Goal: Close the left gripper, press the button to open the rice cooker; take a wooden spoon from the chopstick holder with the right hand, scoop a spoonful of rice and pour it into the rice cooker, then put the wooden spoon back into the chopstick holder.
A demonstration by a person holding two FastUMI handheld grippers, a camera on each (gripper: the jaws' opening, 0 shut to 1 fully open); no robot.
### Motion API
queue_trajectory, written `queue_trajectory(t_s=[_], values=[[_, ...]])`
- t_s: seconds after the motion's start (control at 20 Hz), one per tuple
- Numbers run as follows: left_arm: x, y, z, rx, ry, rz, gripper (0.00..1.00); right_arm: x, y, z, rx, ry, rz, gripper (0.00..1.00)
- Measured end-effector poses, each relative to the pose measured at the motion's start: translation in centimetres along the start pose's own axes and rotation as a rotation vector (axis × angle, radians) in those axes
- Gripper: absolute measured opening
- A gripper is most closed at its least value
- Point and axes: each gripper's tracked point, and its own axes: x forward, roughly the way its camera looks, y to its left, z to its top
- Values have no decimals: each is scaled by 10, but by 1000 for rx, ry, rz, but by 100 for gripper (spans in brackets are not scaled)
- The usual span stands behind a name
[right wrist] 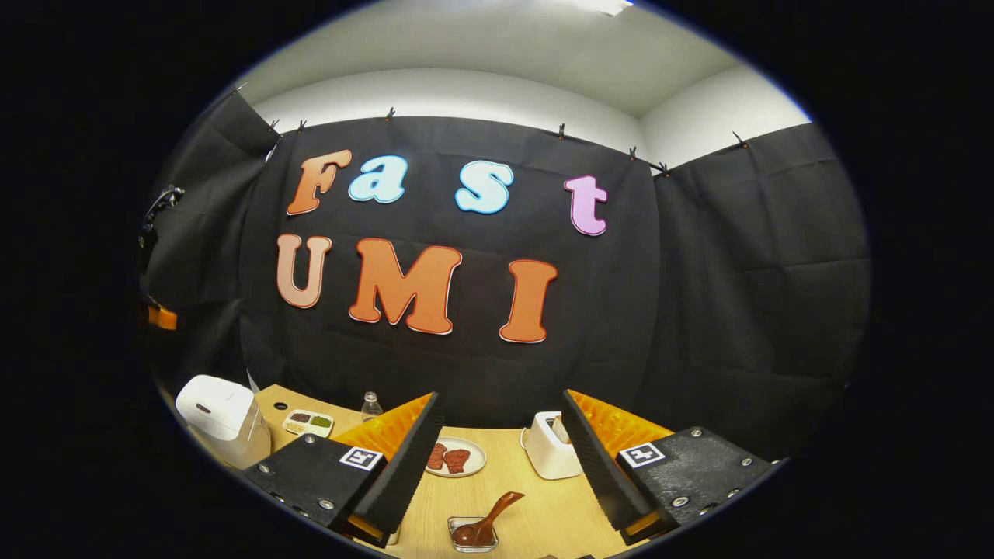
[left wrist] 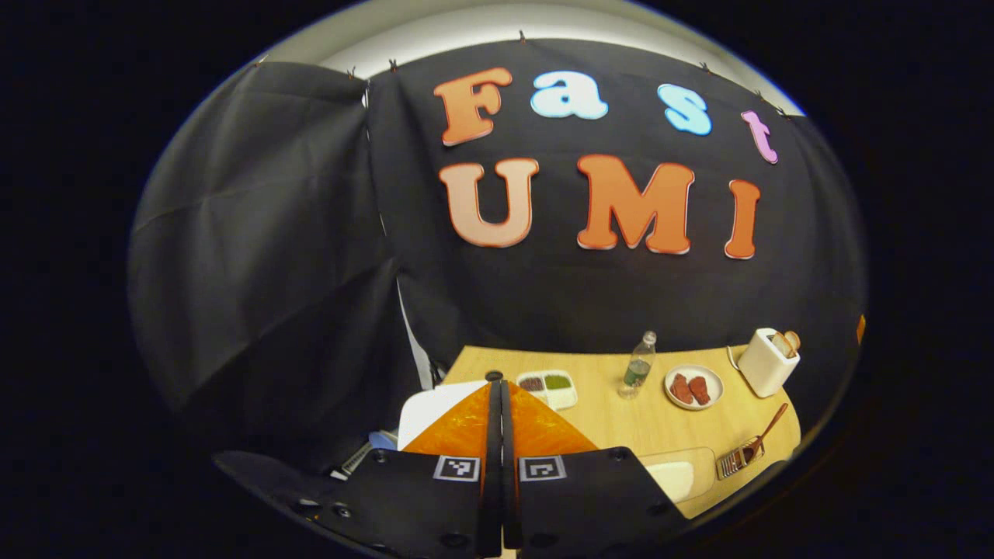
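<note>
In the left gripper view my left gripper is shut, fingers pressed together with nothing between them. Its tips hang over the near right corner of the white rice cooker, which the fingers partly hide. The rice cooker stands at the table's left with its lid down. A wooden spoon leans bowl-down in a small clear holder near the front edge. My right gripper is open and empty, held above and behind the spoon. A clear box of white rice sits near the spoon.
On the wooden table stand a white box with wooden utensil tips, a plate of red pieces, a water bottle and a divided dish of grains. Black cloth walls close the back and sides.
</note>
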Motion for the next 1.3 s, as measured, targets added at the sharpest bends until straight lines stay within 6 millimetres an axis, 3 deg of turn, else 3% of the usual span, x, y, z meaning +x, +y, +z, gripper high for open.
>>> queue_trajectory(t_s=[0.15, 0.3, 0.4, 0.45, 0.75, 0.95, 1.1, 1.3], values=[[29, 14, -43, -38, 210, 5, 3, -4, -6, -7, -9, 15, -25, 95], [56, 14, -84, -125, 413, -11, 5, -5, -9, -15, -8, 39, -41, 95], [67, 17, -100, -180, 498, -33, 5, -6, -13, -21, -12, 51, -53, 92], [73, 17, -106, -200, 538, -38, 5, -6, -13, -23, -12, 58, -58, 95], [104, 23, -156, -268, 707, -26, 5, -9, -18, -38, -13, 97, -88, 95], [118, 25, -167, -338, 721, -31, 5, -8, -19, -47, -18, 119, -97, 95], [116, 26, -169, -338, 712, -34, 5, -4, -14, -53, -16, 128, -94, 98], [112, 26, -157, -310, 643, -30, 5, 4, -3, -61, 17, 148, -54, 95]])
